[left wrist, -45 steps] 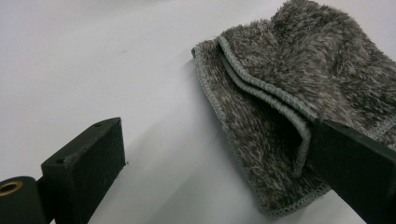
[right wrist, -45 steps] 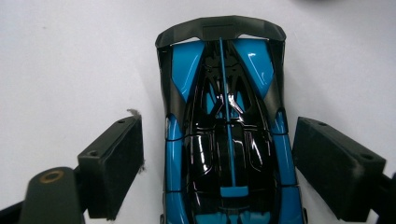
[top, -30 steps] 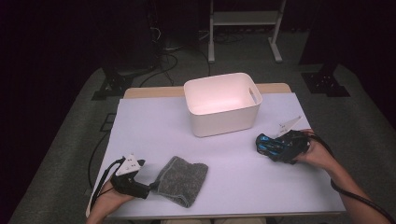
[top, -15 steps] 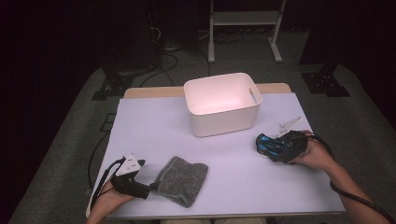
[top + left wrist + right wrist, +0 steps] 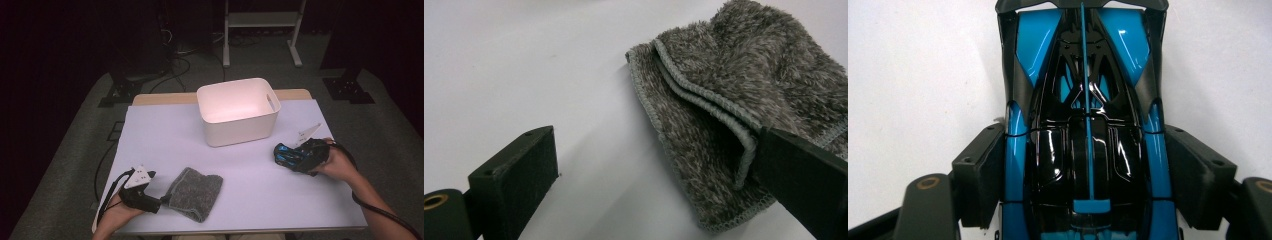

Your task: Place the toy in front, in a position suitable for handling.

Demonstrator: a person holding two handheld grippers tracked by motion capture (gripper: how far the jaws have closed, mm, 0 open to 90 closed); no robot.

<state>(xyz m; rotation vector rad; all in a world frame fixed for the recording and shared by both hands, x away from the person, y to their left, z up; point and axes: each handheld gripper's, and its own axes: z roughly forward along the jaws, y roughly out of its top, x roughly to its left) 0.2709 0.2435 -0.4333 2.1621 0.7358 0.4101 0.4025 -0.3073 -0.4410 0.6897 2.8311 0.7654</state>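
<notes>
The right tool [image 5: 1083, 175] was found closing, its pads against both flanks of the blue and black toy car [image 5: 1083, 125] on the bench [image 5: 165, 140]. The left tool [image 5: 649, 185] stood apart, one jaw over the grey cloth's [image 5: 744, 100] folded edge, the other on bare bench beside it.

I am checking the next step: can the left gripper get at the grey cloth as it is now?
Probably yes. The left gripper is open at the grey cloth, with one edge already between its fingers, and bare table around it.
</notes>
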